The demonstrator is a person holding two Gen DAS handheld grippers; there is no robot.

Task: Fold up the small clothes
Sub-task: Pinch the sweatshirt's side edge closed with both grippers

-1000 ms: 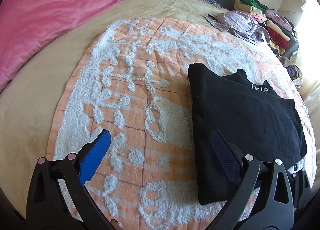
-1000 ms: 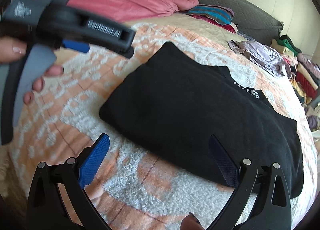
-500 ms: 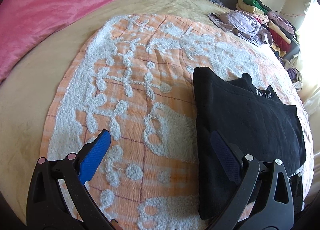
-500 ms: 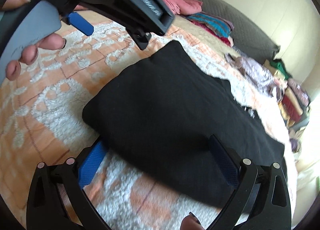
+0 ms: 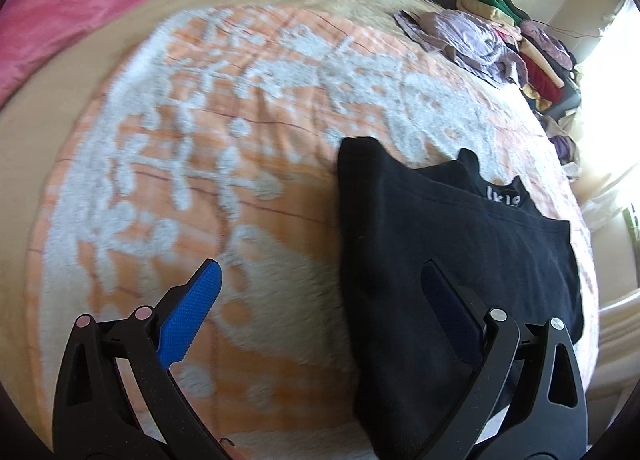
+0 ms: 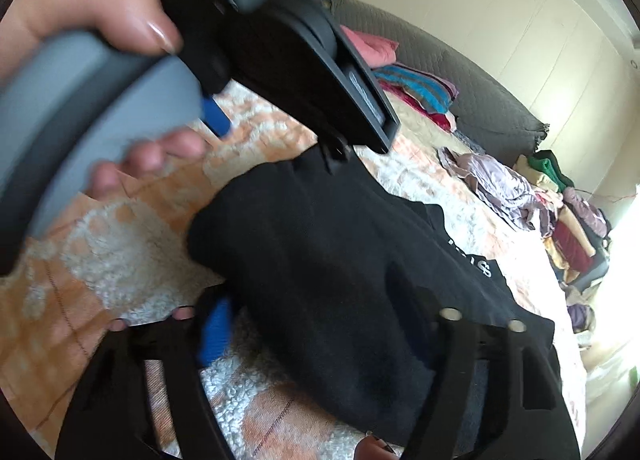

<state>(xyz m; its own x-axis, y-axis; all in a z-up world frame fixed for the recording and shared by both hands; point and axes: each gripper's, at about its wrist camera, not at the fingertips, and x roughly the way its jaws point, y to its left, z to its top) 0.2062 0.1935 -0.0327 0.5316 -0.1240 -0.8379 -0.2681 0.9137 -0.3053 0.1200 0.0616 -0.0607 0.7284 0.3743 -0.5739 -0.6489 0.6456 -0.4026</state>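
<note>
Black folded top (image 5: 440, 260) is seen lower right on the orange blanket (image 5: 240, 164); left gripper (image 5: 320, 300) is held wide open over its edge; right gripper (image 6: 320, 336) is blurred, looks spread around the cloth, grip can't be told.

Matt black cloth garment (image 5: 440, 260) on tufted, fuzzy orange-white blanket (image 5: 200, 140).
</note>
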